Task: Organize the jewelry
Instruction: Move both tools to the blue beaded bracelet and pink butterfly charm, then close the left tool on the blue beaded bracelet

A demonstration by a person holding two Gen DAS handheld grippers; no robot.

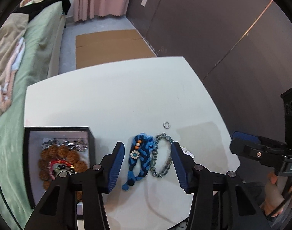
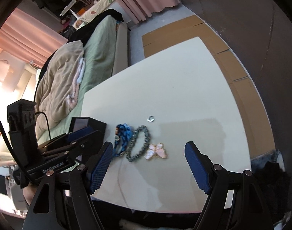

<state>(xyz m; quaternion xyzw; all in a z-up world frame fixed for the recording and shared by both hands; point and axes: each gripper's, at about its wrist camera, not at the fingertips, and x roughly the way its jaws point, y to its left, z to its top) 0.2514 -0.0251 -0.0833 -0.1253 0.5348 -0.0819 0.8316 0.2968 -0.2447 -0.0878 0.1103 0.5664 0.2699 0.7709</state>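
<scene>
A blue braided bracelet (image 1: pixel 138 159) and a grey-green bead bracelet (image 1: pixel 162 154) lie side by side on the white table (image 1: pixel 107 99). My left gripper (image 1: pixel 148 151) is open above them, its jaws either side of both. A small silver ring (image 1: pixel 166 125) lies farther back. A black jewelry box (image 1: pixel 57 159) at the left holds brown beads, a red bracelet and silver chains. In the right wrist view my right gripper (image 2: pixel 148 151) is open and empty over a pink butterfly brooch (image 2: pixel 157 151), beside the bead bracelet (image 2: pixel 139 143), the blue bracelet (image 2: pixel 122 139), the ring (image 2: pixel 150 118) and the box (image 2: pixel 88 125).
A green bed (image 1: pixel 31 61) with a beige blanket runs along the table's left side. Flat cardboard (image 1: pixel 111 46) lies on the floor beyond the table. A dark wall (image 1: pixel 222 28) stands to the right. The table's front edge is near both grippers.
</scene>
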